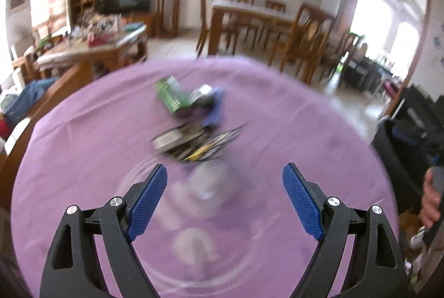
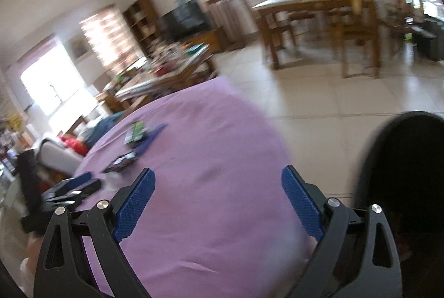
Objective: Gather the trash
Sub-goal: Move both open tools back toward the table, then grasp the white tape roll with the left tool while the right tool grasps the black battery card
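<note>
1. The trash sits in a loose cluster near the middle of the purple tablecloth: a green carton, a blue scrap beside it, dark foil wrappers nearer you, and what looks like a clear plastic item, too blurred to name, closest of all.
2. Your left gripper hangs above that clear item with its fingers spread wide and nothing between them. I'd take this nearest piece first: slow down until the view sharpens, centre it between the pads, then close.
3. Clear plastic will likely crumple or slip, so squeeze gently and low on it.
4. Keep the left finger off the wrappers just beyond, or you may scatter them.
5. Your right gripper is also wide apart and empty, over the table's right side, well away from the cluster.
6. A black bin stands just beside the table on the right, probably the drop point; its inside is too dark to judge.
7. The cluttered coffee table and dining chairs stand well apart and shouldn't hinder you.
</note>
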Motion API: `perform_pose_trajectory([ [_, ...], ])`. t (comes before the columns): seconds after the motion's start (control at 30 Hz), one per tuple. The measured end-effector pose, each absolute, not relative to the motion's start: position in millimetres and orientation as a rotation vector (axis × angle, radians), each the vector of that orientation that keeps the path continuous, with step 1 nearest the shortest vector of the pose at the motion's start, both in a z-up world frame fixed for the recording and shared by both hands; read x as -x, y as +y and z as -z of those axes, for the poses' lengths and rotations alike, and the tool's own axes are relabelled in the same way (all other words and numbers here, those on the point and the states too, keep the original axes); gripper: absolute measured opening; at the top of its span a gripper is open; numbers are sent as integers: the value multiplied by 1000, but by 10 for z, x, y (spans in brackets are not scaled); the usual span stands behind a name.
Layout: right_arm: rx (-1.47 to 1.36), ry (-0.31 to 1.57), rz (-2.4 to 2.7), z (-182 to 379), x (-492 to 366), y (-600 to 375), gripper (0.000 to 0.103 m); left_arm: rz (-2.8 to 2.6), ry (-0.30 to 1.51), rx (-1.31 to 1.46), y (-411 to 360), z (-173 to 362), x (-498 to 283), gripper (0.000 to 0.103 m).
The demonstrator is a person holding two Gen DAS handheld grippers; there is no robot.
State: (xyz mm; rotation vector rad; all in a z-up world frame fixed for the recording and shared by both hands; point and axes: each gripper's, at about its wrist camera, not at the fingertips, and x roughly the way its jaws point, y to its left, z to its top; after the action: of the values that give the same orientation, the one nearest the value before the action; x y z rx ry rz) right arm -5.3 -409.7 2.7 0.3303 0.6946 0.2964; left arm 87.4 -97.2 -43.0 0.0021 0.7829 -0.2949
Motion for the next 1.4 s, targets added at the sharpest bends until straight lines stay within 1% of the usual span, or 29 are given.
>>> perform_pose_trajectory([
  [0.07,-350,728,-372,-16,-78,-3833,91,325,848,13,-838,490,-995,75],
  [0.13,-362,756,-435,2,-198,-3591,91,325,860,-4,-784,493,-1055,73],
  [0.2,-373,785,-497,5,-353,-3327,90,326,884,-7,-773,542,-1097,66],
  [0.23,-380,801,-519,18,-419,-3232,89,349,918,23,-728,587,-1149,56],
  [0.27,-388,820,-538,47,-478,-3106,84,368,939,42,-704,613,-1181,50],
  [0.3,-399,854,-566,96,-591,-2968,78,370,934,37,-716,606,-1160,47],
  [0.33,-411,874,-581,134,-618,-2902,76,383,937,31,-712,608,-1181,42],
  [0.37,-441,911,-604,201,-721,-2801,71,391,937,28,-717,614,-1201,38],
  [0.4,-459,933,-616,251,-771,-2729,65,401,937,29,-707,615,-1207,37],
  [0.43,-475,959,-626,305,-832,-2659,62,406,937,27,-714,619,-1205,34],
  [0.5,-485,994,-634,388,-906,-2554,49,424,941,33,-738,630,-1226,29],
  [0.53,-483,1002,-628,415,-922,-2518,46,434,944,36,-735,642,-1241,27],
  [0.57,-490,1005,-624,438,-934,-2503,38,442,946,37,-733,639,-1241,24],
  [0.6,-496,1010,-621,464,-941,-2483,32,450,948,36,-757,639,-1233,23],
  [0.63,-500,1010,-618,475,-940,-2481,28,457,949,34,-763,636,-1221,22],
  [0.67,-504,1005,-613,485,-932,-2484,21,461,948,28,-805,640,-1201,20],
  [0.73,-516,985,-606,497,-894,-2518,17,478,952,33,-833,653,-1184,19],
  [0.8,-530,954,-609,455,-856,-2553,9,502,956,44,-826,662,-1184,18],
  [0.87,-528,909,-601,369,-789,-2632,1,507,950,37,-830,670,-1173,15],
  [1.13,-504,742,-616,-62,-498,-2905,1,532,878,72,-810,490,-939,15],
  [1.4,-489,555,-500,-469,-132,-3710,1,595,775,107,-1131,139,-754,15],
])
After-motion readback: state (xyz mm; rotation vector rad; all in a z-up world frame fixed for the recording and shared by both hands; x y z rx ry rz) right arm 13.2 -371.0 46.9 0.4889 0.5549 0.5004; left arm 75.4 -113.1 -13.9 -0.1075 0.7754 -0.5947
